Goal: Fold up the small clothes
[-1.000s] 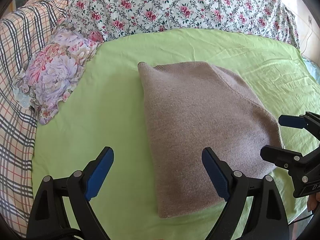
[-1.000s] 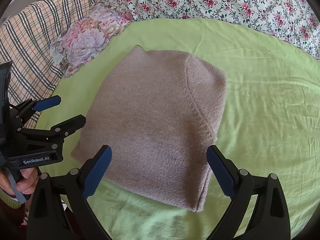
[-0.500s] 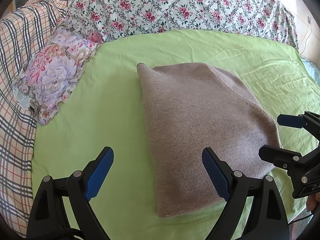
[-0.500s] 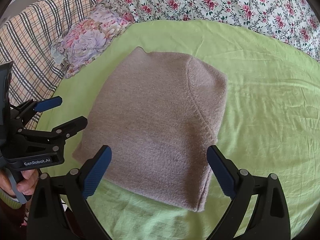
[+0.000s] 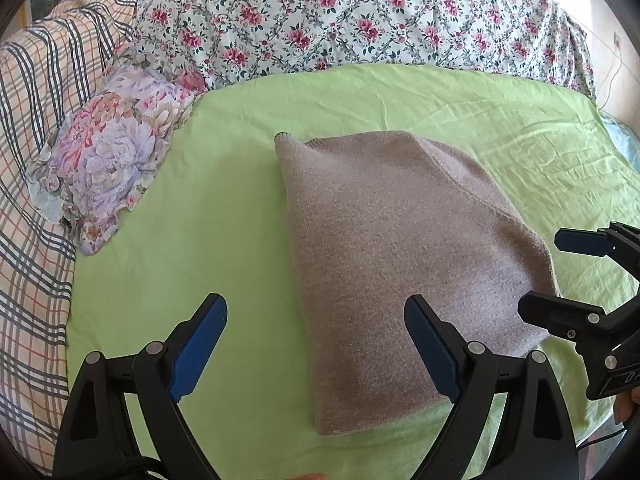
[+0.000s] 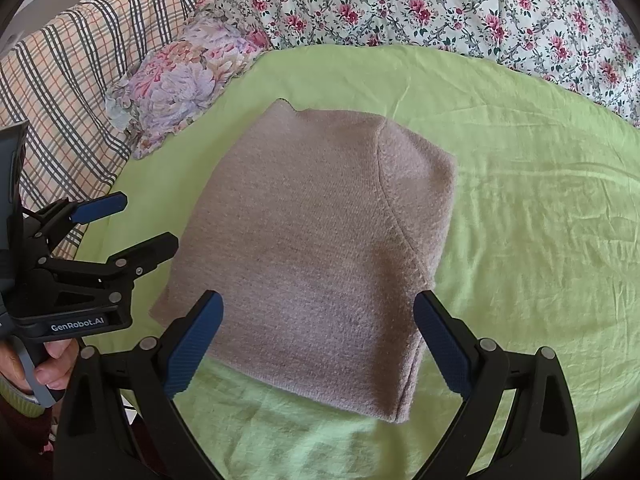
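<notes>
A folded taupe knit garment (image 5: 400, 248) lies flat on the green sheet (image 5: 224, 216); it also shows in the right wrist view (image 6: 320, 248). My left gripper (image 5: 316, 348) is open and empty, held above the garment's near left edge. My right gripper (image 6: 320, 344) is open and empty, held above the garment's near edge. The right gripper shows at the right of the left wrist view (image 5: 560, 276). The left gripper shows at the left of the right wrist view (image 6: 128, 224).
A floral cushion (image 5: 108, 152) lies left of the garment. A plaid blanket (image 5: 36, 160) covers the left side. A rose-patterned quilt (image 5: 360, 20) lies along the back. The green sheet (image 6: 540, 220) stretches to the right of the garment.
Both grippers have drawn back slightly toward me from the garment. The garment has not moved. Both grippers stay open.
</notes>
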